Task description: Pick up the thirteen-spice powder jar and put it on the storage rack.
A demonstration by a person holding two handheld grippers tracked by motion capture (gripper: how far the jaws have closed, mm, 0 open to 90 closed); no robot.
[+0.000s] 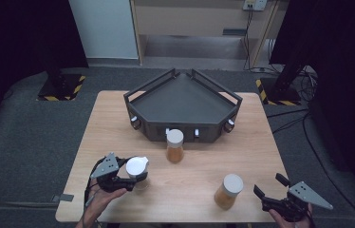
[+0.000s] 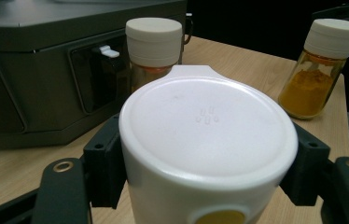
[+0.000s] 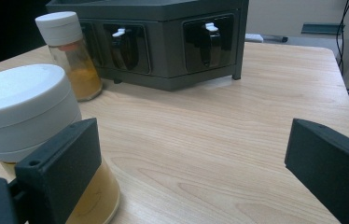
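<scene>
My left gripper [image 1: 137, 179] [image 2: 207, 161] is shut on a spice jar [image 1: 136, 167] [image 2: 207, 135] with a white flip-top lid, its pads pressing on both sides below the lid, near the table's front left. A second amber jar [image 1: 174, 145] [image 2: 154, 51] [image 3: 70, 56] with a white screw cap stands just in front of the dark tray [image 1: 185, 102]. A third jar [image 1: 228, 191] [image 2: 319, 70] [image 3: 23, 112] stands at the front right. My right gripper [image 1: 270, 186] [image 3: 196, 168] is open just right of that jar, which sits outside its left jaw.
The dark angular tray [image 3: 163, 42] [image 2: 37, 70] with rails and white clips on its front panels takes up the back middle of the wooden table [image 1: 199, 168]. Stands with yellow-black striped bases [image 1: 61, 88] are on the floor behind.
</scene>
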